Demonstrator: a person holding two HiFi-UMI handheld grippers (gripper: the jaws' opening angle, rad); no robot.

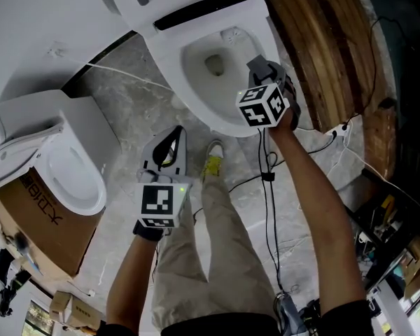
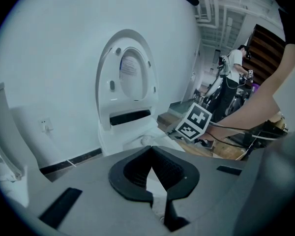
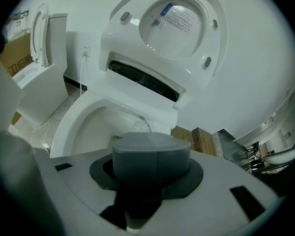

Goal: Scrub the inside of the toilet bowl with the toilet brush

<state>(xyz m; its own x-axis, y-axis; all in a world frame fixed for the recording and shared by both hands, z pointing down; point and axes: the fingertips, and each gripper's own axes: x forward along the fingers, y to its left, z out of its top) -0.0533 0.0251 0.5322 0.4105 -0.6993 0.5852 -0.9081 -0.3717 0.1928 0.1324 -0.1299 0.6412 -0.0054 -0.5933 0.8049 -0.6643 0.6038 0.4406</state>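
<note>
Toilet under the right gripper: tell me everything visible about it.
The toilet looks like glossy white ceramic. Its seat and lid stand raised against the white wall; the lid's underside carries a printed label. A black slot runs beneath the hinge. The bowl is open, its drain visible, no brush seen inside. It stands on grey marbled floor, beside wooden planks. The right gripper, shut on a grey cylinder, is held over its near rim.

Spare toilet (image 1: 73, 177) left of toilet bowl (image 1: 176, 75)
</note>
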